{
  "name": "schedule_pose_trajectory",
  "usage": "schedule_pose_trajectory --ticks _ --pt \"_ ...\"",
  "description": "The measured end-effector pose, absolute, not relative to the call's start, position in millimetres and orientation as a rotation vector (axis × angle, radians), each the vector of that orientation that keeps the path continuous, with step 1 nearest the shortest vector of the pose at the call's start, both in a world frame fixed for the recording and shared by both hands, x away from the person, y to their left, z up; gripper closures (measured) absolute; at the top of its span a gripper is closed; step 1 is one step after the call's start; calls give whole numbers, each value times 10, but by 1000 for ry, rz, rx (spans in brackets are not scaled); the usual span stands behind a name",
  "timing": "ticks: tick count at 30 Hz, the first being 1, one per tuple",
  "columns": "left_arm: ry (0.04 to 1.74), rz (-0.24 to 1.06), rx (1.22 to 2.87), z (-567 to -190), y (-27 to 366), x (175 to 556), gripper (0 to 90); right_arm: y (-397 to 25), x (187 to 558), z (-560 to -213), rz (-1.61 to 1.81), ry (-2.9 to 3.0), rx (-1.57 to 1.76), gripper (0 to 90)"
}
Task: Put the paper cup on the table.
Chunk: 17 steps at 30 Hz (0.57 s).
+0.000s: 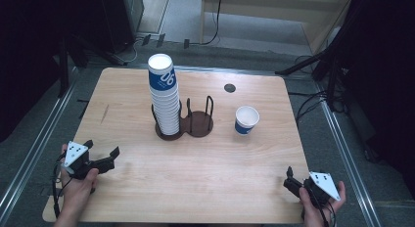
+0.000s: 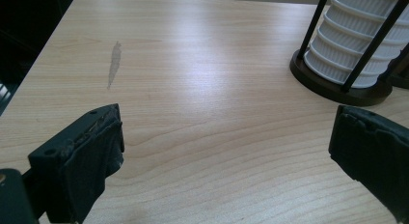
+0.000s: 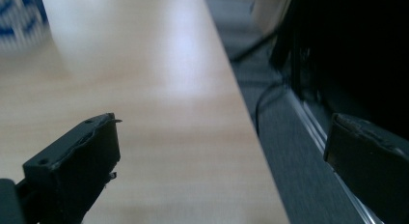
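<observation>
White-and-blue paper cup (image 1: 246,120) is standing alone right of centre on the surface (image 1: 205,183), not yet joining the cup stack (image 1: 164,97) in the holder (image 1: 198,124), while the left gripper (image 1: 100,161) and right gripper (image 1: 293,180) are waiting at the near corners, jaws wide apart and empty.

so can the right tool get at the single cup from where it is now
Probably yes. The right tool sits open at the table's near right edge, and bare wood lies between it and the single cup. The cup stands apart from the holder and the stack of cups.
</observation>
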<state>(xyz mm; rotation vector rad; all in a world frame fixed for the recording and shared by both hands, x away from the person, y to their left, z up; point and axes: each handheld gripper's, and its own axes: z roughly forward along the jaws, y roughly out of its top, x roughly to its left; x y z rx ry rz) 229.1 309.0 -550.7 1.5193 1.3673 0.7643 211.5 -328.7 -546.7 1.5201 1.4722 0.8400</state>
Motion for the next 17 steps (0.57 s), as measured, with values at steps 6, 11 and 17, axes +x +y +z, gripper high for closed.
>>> schedule_pose_trajectory --ticks 6,11,17 --pt "1369 765 1520 -5508 3083 2293 0 -3276 2077 -5464 916 1441 1486 0" --pt "1367 766 1527 -5507 3077 2301 0 -3285 2065 -5462 940 1411 1493 0" --pt "1366 765 1532 -5506 3072 2303 0 -3255 2076 -5464 917 1436 1476 0"
